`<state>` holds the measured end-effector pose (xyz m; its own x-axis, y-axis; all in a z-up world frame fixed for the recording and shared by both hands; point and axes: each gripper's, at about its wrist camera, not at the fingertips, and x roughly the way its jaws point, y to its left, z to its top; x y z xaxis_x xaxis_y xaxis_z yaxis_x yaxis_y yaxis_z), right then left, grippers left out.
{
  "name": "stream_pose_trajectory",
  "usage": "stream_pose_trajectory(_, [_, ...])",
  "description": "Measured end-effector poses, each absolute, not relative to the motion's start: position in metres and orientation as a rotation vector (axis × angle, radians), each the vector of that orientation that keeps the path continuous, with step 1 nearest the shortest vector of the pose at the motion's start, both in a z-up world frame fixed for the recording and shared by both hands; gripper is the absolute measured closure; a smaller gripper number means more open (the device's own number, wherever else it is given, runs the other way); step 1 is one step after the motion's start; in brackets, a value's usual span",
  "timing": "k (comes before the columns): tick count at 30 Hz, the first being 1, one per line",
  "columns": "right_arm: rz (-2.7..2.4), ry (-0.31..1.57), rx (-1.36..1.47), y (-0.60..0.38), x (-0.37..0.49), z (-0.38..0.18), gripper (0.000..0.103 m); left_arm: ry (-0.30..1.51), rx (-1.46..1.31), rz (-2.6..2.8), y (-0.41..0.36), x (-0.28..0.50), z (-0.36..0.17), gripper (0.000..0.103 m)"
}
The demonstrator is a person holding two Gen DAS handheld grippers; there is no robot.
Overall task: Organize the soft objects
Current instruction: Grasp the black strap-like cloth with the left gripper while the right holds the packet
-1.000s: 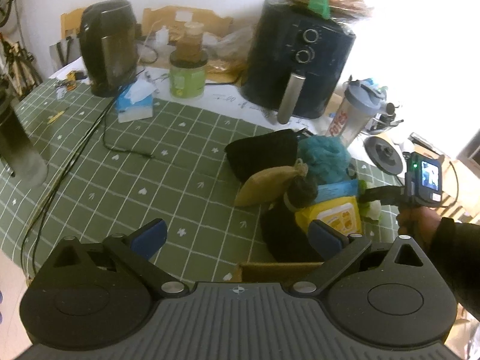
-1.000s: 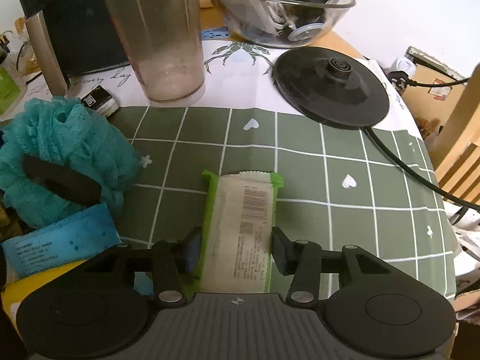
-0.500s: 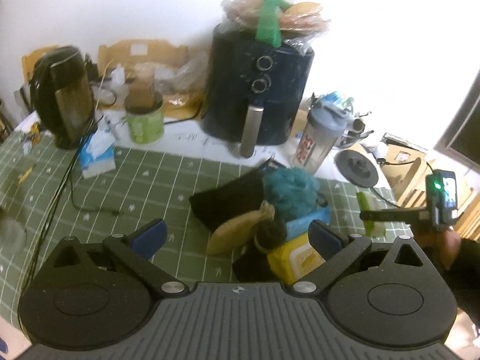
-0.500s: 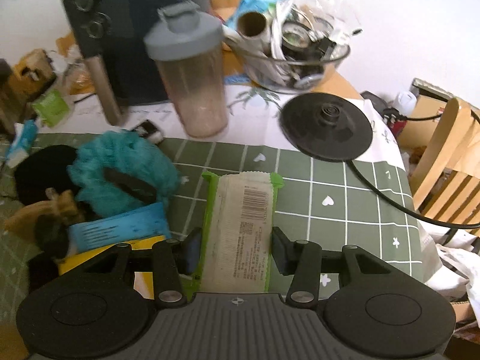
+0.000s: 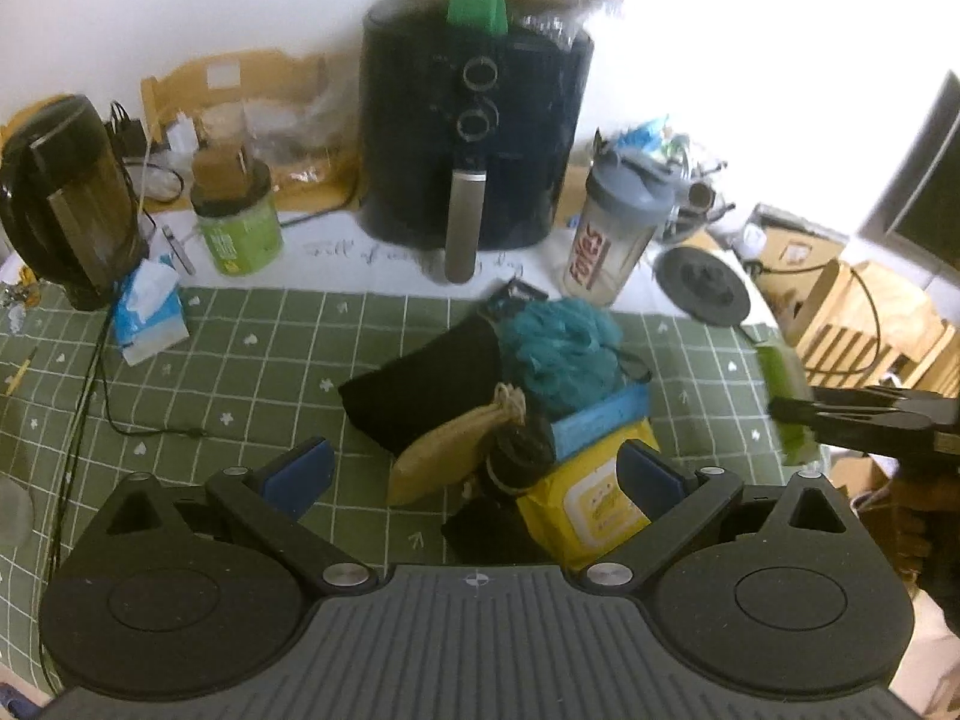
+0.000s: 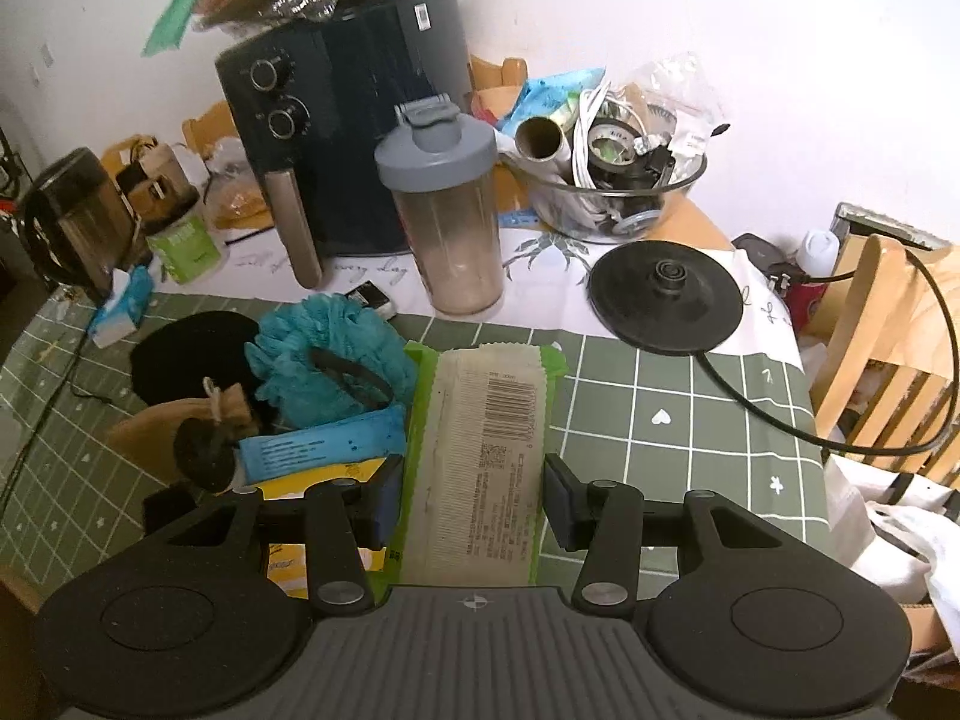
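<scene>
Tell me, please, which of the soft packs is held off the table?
The green-edged pack, clamped in the right gripper; the yellow pack and blue pack lie in the pile.

A plain white wall (image 6: 750,30) is standing beyond the far edge of the table (image 6: 690,420), which is wearing a green checked cloth with small white hearts. Strong light is washing out the upper right ahead of the left tool — a dark window (image 5: 918,180) is showing there. A wooden chair (image 6: 870,324) is sitting off to the right of the right tool.
</scene>
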<state>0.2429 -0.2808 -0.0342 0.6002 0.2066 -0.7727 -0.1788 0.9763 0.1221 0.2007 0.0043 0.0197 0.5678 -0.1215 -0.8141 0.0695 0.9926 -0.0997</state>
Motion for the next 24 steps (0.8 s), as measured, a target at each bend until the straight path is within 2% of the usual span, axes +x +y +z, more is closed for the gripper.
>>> stream_pose_trajectory(16, [0.234, 0.876, 0.095, -0.290, 0.195, -0.028, 0.052, 1.250, -0.122, -0.061, 0.003, 0.244, -0.043, 0.000])
stream_pose_trajectory(24, [0.249, 0.868, 0.101, -0.285, 0.190, -0.021, 0.052, 1.314, -0.195, -0.017, -0.003, 0.260, -0.064, 0.001])
